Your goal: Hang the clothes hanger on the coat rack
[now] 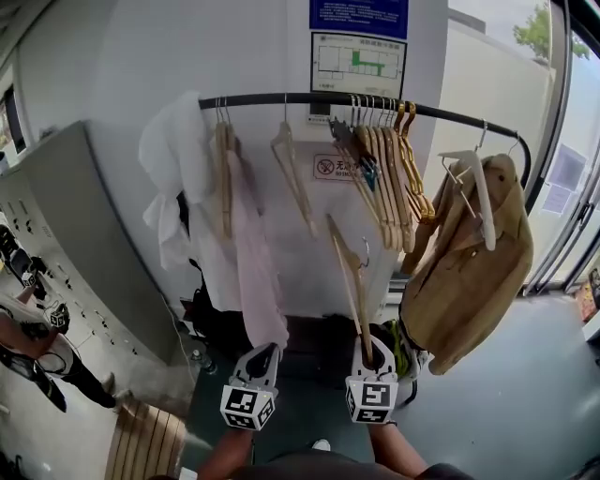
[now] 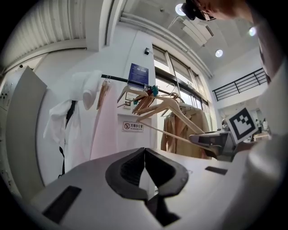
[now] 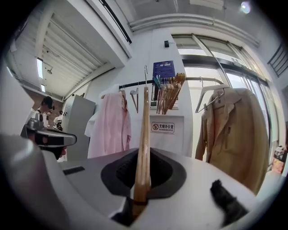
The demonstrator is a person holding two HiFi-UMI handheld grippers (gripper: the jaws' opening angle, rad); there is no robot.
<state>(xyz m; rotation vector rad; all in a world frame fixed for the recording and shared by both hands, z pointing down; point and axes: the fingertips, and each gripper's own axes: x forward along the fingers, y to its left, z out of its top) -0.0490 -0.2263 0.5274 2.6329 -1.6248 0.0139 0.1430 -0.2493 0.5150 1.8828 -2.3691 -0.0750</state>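
left gripper (image 2: 144, 152): near left, jaws pressed together, empty.
right gripper (image 3: 143, 157): near right, clamped on the wooden hanger's lower end.
wooden hanger (image 1: 346, 267): upright, hook well below the rail.
coat rack (image 1: 281, 97): far; black rail, pink garment (image 1: 255, 272) left, tan jacket (image 1: 464, 272) right.

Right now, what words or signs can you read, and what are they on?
"无烟办公室", beside a no-smoking symbol: small sign on the wall; the smaller line under it is too blurred to read.
Blue notice: print too small to read.
White map poster: labels too small to read.
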